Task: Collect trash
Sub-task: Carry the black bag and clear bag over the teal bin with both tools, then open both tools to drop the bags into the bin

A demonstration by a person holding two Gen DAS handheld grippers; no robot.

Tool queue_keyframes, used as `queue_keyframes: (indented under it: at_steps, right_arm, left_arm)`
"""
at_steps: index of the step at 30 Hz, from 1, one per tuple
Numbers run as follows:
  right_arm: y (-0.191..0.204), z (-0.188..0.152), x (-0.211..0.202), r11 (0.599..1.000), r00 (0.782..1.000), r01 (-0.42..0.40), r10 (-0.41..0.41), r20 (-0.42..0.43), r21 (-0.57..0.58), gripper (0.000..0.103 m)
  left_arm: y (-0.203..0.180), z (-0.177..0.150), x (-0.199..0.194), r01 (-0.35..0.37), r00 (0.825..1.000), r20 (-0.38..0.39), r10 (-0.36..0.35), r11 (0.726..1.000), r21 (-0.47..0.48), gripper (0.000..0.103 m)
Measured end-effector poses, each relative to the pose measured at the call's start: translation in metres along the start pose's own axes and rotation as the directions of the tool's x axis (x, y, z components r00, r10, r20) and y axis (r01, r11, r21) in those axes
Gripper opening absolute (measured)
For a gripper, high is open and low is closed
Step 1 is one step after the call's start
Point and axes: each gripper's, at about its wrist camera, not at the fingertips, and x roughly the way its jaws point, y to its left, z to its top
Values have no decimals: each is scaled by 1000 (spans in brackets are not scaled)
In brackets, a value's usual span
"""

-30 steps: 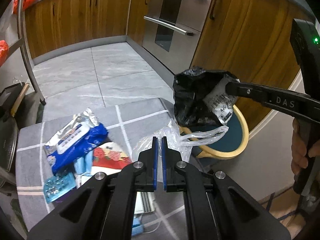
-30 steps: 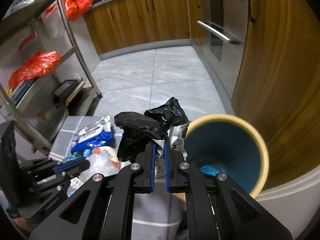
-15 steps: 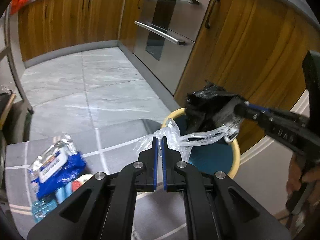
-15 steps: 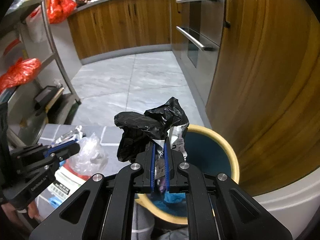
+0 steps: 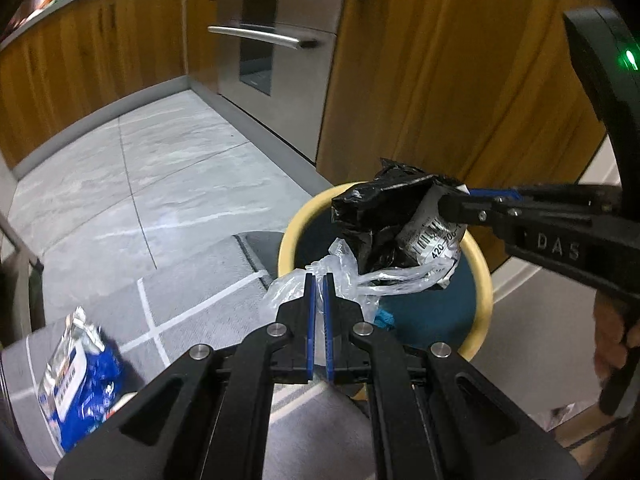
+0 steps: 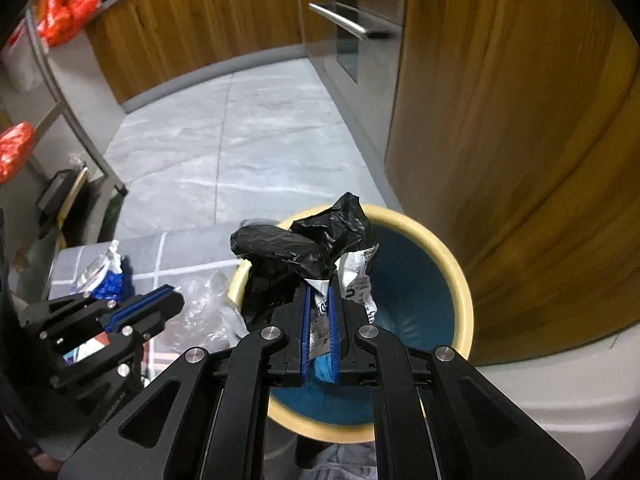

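A round bin with a cream rim and teal inside stands on the floor by the wooden cabinet. My left gripper is shut on a crumpled clear plastic bag at the bin's near rim. My right gripper is shut on a black plastic bag with a white printed label, held over the bin's mouth. In the left wrist view that black bag hangs from the right gripper above the bin. The left gripper and clear bag show left of the bin.
A blue and silver wipes packet lies on the grey checked mat. An oven front and wooden cabinets stand close behind the bin. A metal rack with red bags stands at left. A hand grips the right tool.
Both grippers have moved toward the bin with their bags. The black bag now hangs over the bin's mouth and the clear bag has reached its rim. Most mat litter has left the view.
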Motion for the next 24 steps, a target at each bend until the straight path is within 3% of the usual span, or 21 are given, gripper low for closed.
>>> queue_keyframes:
  at_steps: [4,14,24]
  right_arm:
    - [-11,2,20,999,998,52,-51,-34,14,9]
    - [-32,-8,60,992,981,120,-110,-159,50,9]
    - [-30,-10,65,989,978,138,-129,-165,48,9]
  left_arm:
    - [-11,2,15,9,1000,-12,-8,999,49,3]
    - [-17,3,45,34,998,-49,-31,998,61,3]
    - [-15,8,53,25,999,-49,-22,997,67,4]
